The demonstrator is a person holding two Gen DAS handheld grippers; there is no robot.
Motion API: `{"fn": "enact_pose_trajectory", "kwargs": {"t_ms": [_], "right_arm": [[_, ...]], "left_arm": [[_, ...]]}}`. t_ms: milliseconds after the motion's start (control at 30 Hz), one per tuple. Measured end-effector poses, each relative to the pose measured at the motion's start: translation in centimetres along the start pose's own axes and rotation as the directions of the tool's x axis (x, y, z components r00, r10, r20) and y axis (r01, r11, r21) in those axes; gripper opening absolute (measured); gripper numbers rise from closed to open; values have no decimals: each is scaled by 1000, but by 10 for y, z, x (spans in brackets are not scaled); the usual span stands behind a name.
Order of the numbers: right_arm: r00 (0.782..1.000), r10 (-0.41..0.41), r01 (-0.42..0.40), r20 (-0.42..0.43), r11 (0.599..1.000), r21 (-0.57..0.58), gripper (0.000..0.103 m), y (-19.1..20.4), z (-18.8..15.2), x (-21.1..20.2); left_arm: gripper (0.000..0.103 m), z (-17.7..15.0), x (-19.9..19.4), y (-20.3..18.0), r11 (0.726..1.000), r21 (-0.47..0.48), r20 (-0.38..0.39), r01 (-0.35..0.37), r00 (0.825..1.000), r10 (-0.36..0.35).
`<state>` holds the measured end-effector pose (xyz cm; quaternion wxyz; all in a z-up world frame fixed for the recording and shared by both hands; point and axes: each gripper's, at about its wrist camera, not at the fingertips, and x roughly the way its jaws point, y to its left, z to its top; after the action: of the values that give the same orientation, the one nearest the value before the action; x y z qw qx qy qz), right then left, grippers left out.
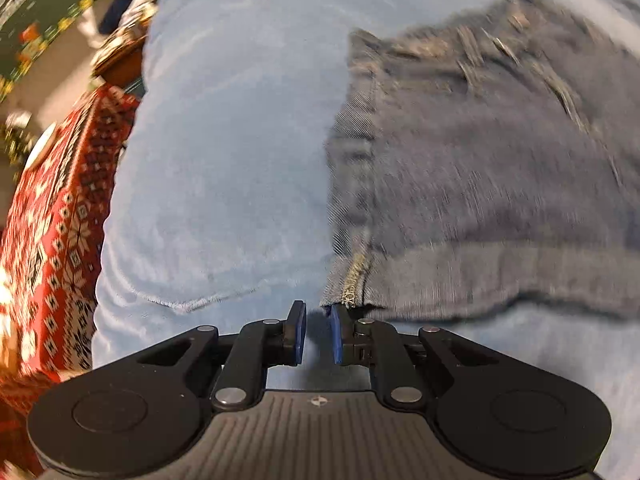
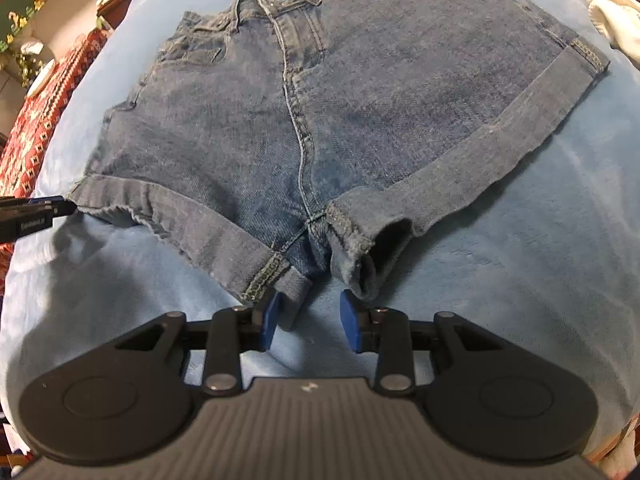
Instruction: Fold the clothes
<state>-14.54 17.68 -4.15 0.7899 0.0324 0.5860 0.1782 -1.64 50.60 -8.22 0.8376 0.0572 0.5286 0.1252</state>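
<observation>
Denim shorts (image 2: 304, 120) lie flat, unfolded. Left gripper (image 1: 317, 332), jaws narrowly apart, sits at their 9 o'clock cuff; right gripper (image 2: 308, 326) gapes at 6. Thick cuffs could slip a shallow pinch.

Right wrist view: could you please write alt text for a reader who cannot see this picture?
Denim shorts lie flat on a light blue blanket, waistband far, cuffed leg openings near. The open right gripper sits at the inner cuffs near the crotch, holding nothing. The left gripper reaches the outer corner of the left cuff at the picture's left edge.
</observation>
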Motion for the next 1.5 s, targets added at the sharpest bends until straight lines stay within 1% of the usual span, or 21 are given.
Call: {"fn": "enact_pose_trajectory", "kwargs": {"t_ms": [33, 133, 300, 333, 367, 400, 433, 500, 567, 667, 800, 900, 1033, 1100, 1167, 1200, 1233, 1267, 1367, 1433, 1500], "right_arm": [[1000, 7, -8, 11, 1000, 8, 37, 0, 0, -2], [999, 27, -28, 39, 1000, 12, 37, 3, 0, -7], [999, 17, -18, 29, 999, 35, 36, 7, 2, -3], [1000, 0, -1, 21, 999, 36, 34, 8, 2, -2], [999, -39, 38, 10, 999, 18, 22, 10, 2, 0], [998, -63, 63, 1, 998, 1, 21, 12, 2, 2], [998, -57, 57, -7, 998, -5, 22, 12, 1, 3], [1000, -20, 20, -19, 1000, -13, 24, 14, 0, 4], [999, 14, -16, -30, 999, -36, 39, 18, -2, 2], [998, -45, 40, -51, 996, -81, 40, 26, -6, 8], [996, -86, 86, 15, 996, 25, 37, 17, -5, 0], [995, -74, 69, 74, 995, 68, 37, 12, -6, -13], [993, -69, 55, 96, 989, 141, 37, 1, -5, -19], [995, -43, 27, 92, 984, 174, 37, -1, -1, -13], [997, 16, -31, 76, 981, 191, 38, 0, 1, -4], [998, 30, -42, 61, 978, 202, 37, 1, 2, 0], [998, 42, -51, 46, 976, 214, 15, 2, 3, 4], [998, 54, -59, 31, 973, 225, 9, 2, 4, 8], [998, 66, -63, -5, 972, 226, 7, 3, 5, 6], [995, 96, -89, -23, 974, 208, 7, 5, 8, -3], [995, 102, -98, -22, 986, 135, 7, 18, 9, -12]], "left_arm": [[13, 3, -1, 3, 999, -34, 10, 7, 1000, -6], [13, 12, -5, 15, 985, -154, 24, 72, 997, -69], [13, 17, 8, 12, 982, -174, -10, 72, 997, -75], [13, 15, 13, 9, 984, -167, -26, 66, 997, -72], [12, 15, 17, 7, 984, -163, -41, 66, 996, -73], [10, 14, 19, 5, 985, -162, -50, 66, 996, -75], [7, 14, 18, 4, 984, -166, -50, 65, 996, -74], [5, 17, 13, 3, 980, -187, -35, 63, 997, -71], [4, 24, 5, 6, 973, -222, -5, 67, 998, -70], [4, 33, -5, 9, 967, -243, 27, 73, 997, -68], [4, 44, -14, 11, 967, -244, 60, 74, 996, -62], [4, 49, -19, 12, 967, -243, 76, 70, 996, -53], [4, 49, -19, 16, 962, -265, 72, 67, 996, -50], [4, 48, -16, 17, 958, -279, 64, 73, 996, -58], [4, 47, -11, 16, 957, -282, 49, 73, 997, -62], [4, 46, -9, 15, 957, -283, 40, 69, 997, -61], [4, 45, -6, 14, 956, -287, 33, 62, 998, -55], [3, 44, -6, 14, 956, -288, 33, 52, 998, -44], [3, 43, -18, 21, 949, -314, 62, 12, 998, 8], [3, 41, -32, 38, 930, -367, 83, 24, 997, 7], [3, 34, -38, 48, 917, -398, 81, 35, 997, -2]]}}
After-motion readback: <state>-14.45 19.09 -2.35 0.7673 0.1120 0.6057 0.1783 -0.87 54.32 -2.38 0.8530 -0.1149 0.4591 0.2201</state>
